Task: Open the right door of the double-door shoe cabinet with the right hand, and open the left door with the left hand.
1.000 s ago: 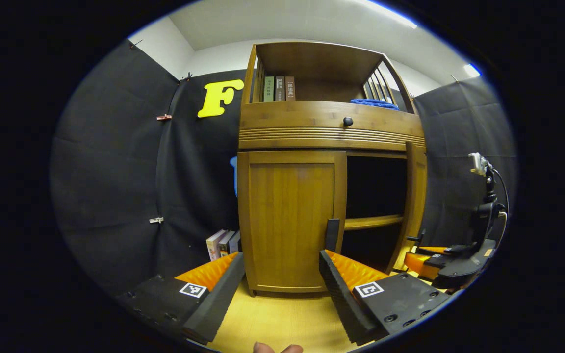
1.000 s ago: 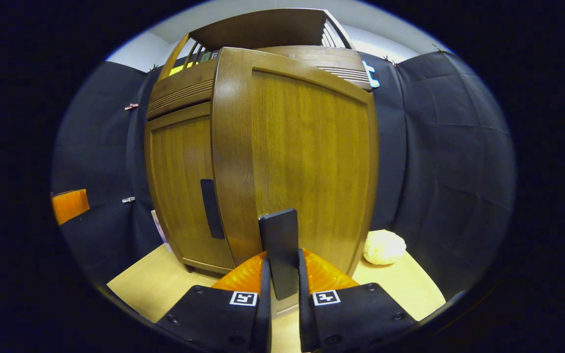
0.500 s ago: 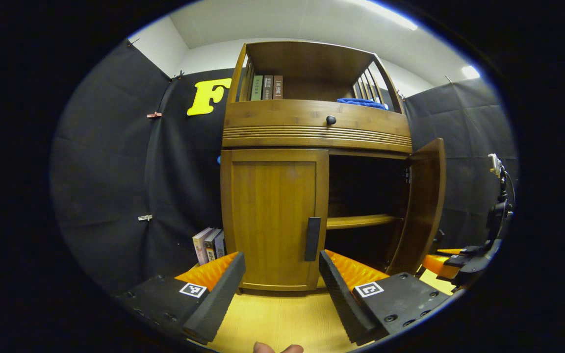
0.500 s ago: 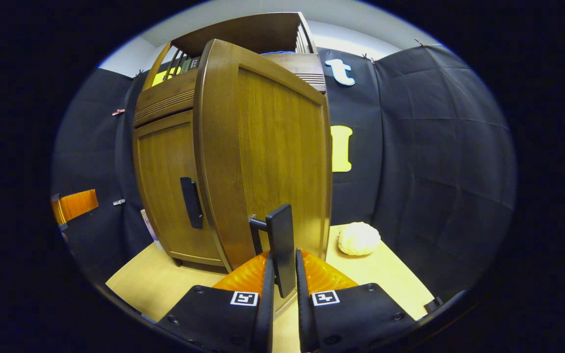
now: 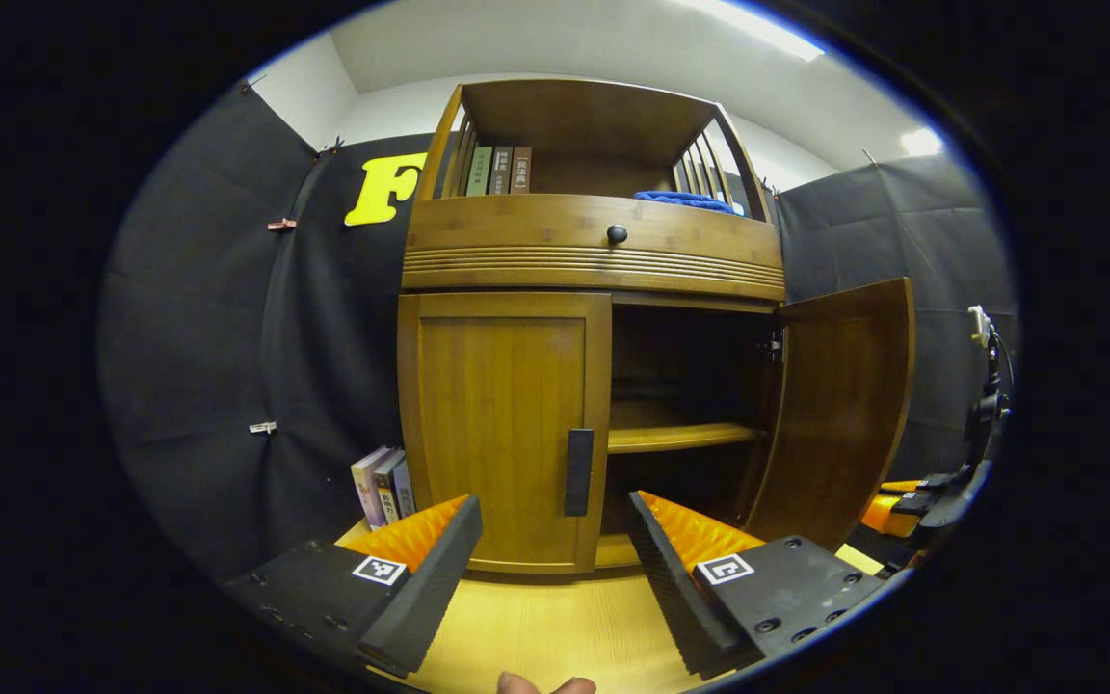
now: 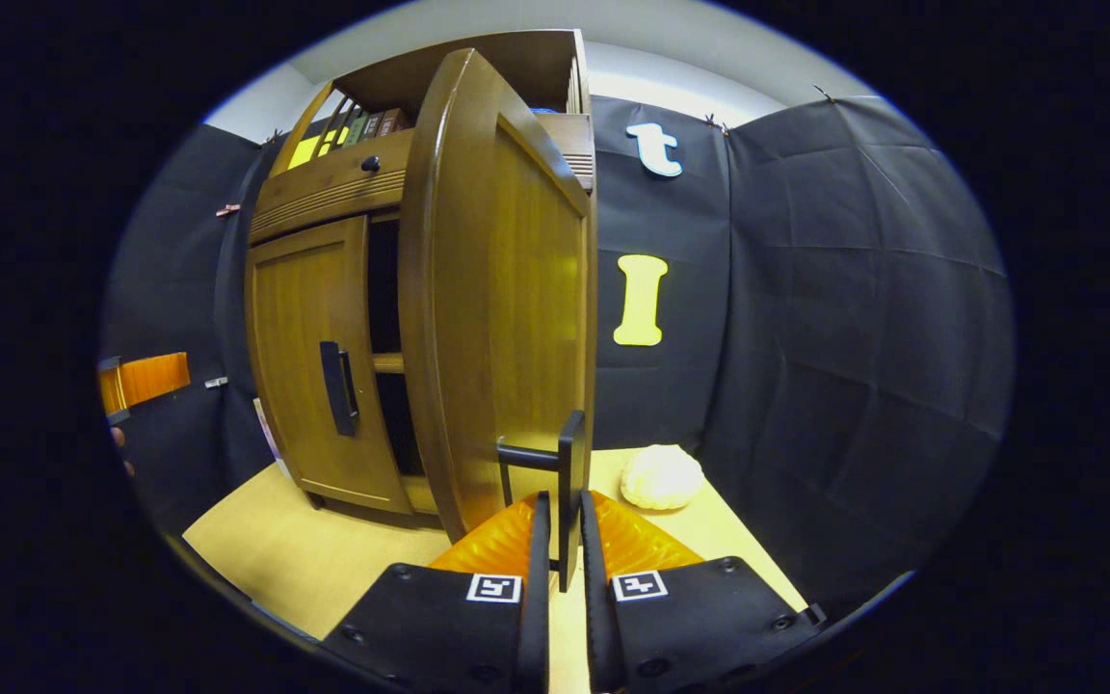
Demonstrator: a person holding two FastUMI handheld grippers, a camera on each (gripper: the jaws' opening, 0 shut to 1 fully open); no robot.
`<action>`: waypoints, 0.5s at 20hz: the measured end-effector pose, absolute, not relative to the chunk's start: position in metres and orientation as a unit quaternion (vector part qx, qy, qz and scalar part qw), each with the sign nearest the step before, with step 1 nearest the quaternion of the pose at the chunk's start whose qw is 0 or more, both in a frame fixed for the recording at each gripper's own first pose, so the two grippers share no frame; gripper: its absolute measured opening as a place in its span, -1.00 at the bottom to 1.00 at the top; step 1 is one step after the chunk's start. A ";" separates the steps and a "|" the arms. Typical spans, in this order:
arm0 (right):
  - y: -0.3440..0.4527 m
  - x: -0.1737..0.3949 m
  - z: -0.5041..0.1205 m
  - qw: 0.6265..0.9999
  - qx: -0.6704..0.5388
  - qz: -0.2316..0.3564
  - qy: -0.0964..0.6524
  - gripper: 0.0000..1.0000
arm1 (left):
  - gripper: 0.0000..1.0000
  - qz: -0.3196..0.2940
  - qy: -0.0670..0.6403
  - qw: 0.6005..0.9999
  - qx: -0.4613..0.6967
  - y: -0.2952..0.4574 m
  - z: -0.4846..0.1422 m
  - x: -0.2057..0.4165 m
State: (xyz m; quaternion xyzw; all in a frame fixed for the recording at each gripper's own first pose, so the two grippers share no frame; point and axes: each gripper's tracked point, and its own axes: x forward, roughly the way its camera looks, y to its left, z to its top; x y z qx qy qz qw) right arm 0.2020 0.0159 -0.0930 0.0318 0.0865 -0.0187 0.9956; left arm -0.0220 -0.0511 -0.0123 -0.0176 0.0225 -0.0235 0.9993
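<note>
The wooden shoe cabinet point(image 5: 594, 255) stands before me. Its left door point(image 5: 502, 424) is closed, with a dark vertical handle point(image 5: 578, 472) at its inner edge. Its right door point(image 5: 844, 405) stands swung wide, showing dark shelves point(image 5: 680, 439) inside. In the left gripper view my left gripper point(image 5: 555, 549) is open, a short way in front of the left door's handle. In the right gripper view my right gripper point(image 6: 562, 564) is shut on the right door's handle point(image 6: 570, 482), with the right door point(image 6: 497, 308) edge-on ahead. The left door point(image 6: 309, 357) and its handle point(image 6: 335, 386) lie further left.
Several books point(image 5: 380, 485) lean beside the cabinet's left foot. More books point(image 5: 497, 170) and a blue cloth point(image 5: 685, 200) sit on the top shelf above a drawer knob point(image 5: 617, 233). A pale round lump point(image 6: 661, 477) lies on the yellow floor point(image 6: 324, 559) at the right.
The right door has swung further outward with my right gripper still shut on its handle. My left gripper has shifted right, so the left door's handle now lies between its fingers' lines.
</note>
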 end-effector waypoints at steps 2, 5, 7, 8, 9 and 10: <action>0.010 0.197 -0.092 0.994 0.043 -0.030 0.091 -0.79 | 0.88 -0.026 0.023 0.999 -0.017 -0.057 -0.013 -0.021; 0.003 0.192 -0.093 0.994 0.066 -0.023 0.087 -0.89 | 0.88 -0.029 0.023 0.999 -0.016 -0.065 -0.012 -0.018; 0.003 0.194 -0.092 0.994 0.067 -0.008 0.086 -0.89 | 0.88 -0.031 0.025 0.999 -0.014 -0.071 -0.011 -0.015; 0.002 0.194 -0.091 0.994 0.067 -0.002 0.085 -0.89 | 0.88 -0.031 0.025 0.999 -0.013 -0.074 -0.011 -0.013; 0.001 0.195 -0.091 0.994 0.066 0.004 0.086 -0.89 | 0.88 -0.032 0.025 0.999 -0.012 -0.076 -0.011 -0.012; 0.002 0.195 -0.091 0.994 0.067 0.009 0.087 -0.89 | 0.87 -0.033 0.025 0.999 -0.012 -0.079 -0.010 -0.011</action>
